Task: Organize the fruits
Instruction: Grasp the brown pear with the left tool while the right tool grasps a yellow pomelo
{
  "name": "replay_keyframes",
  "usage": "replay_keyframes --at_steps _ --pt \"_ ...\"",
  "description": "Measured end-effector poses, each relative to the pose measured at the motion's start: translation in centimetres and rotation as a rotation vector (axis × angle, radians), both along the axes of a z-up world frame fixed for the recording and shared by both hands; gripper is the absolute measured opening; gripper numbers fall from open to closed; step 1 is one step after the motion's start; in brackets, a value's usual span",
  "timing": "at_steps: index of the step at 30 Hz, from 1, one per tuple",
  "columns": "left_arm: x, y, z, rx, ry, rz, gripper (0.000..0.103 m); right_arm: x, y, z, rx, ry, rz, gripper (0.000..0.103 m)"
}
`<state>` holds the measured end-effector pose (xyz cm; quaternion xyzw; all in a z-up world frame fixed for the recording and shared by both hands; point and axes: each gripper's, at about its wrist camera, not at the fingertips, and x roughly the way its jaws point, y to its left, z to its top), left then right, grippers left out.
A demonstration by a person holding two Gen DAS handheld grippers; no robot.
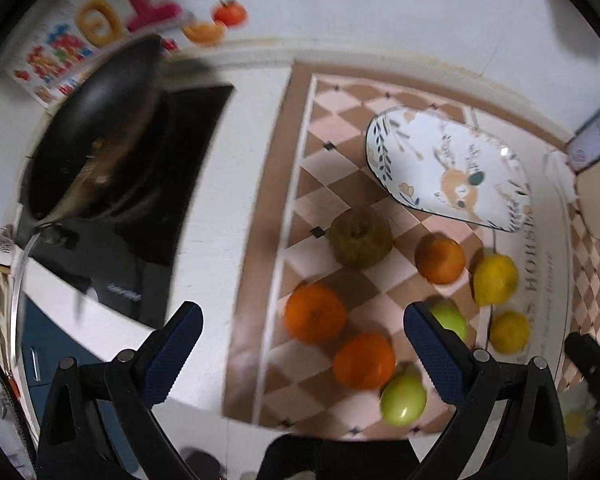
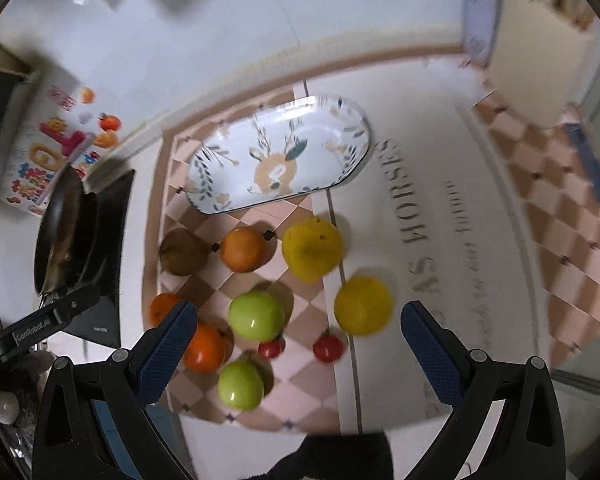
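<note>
Fruit lies loose on a checkered mat (image 2: 300, 392): two green apples (image 2: 256, 317) (image 2: 240, 385), two lemons (image 2: 312, 249) (image 2: 363, 305), several oranges (image 2: 244, 249), two small tomatoes (image 2: 328, 348) and a brownish fruit (image 2: 184, 257). An empty white oval plate with a deer print (image 2: 280, 152) sits beyond them. My right gripper (image 2: 298, 334) hovers open above the apples. My left gripper (image 1: 302, 334) is open over two oranges (image 1: 315, 312) (image 1: 364, 360), with a green apple (image 1: 403, 398), lemons (image 1: 495, 279) and the plate (image 1: 448, 168) to its right.
A dark frying pan (image 1: 96, 128) sits on a black cooktop (image 1: 148, 216) to the left of the mat. A beige box (image 2: 540, 52) stands at the back right. A colourful sticker sheet (image 2: 48, 152) lies by the wall. The other gripper's body (image 2: 40, 324) shows at the left.
</note>
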<state>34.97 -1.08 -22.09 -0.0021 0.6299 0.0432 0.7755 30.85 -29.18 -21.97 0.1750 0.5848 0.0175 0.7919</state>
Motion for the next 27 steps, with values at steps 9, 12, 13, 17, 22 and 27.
replay_keyframes --at_steps 9,12,13,17,22,27 --pt "8.3 -2.3 -8.9 -0.029 0.216 -0.001 0.102 7.7 -0.4 -9.4 0.076 0.213 0.07 0.1" --pt "8.9 -3.0 -10.9 -0.031 0.257 -0.015 0.102 8.5 -0.2 -11.1 0.079 0.251 0.086 0.1" --pt "8.9 -3.0 -11.3 -0.033 0.264 -0.017 0.101 8.5 -0.1 -11.4 0.078 0.261 0.091 0.1" --pt "8.6 -2.8 -12.8 -0.053 0.296 -0.024 0.092 9.0 0.3 -13.2 0.084 0.297 0.098 0.099" --pt "8.5 -2.1 -13.8 -0.069 0.301 -0.029 0.069 9.3 0.5 -15.0 0.108 0.328 0.104 0.083" --pt "8.8 -1.6 -14.6 -0.067 0.279 -0.047 0.064 9.9 0.6 -15.5 0.11 0.314 0.114 0.078"
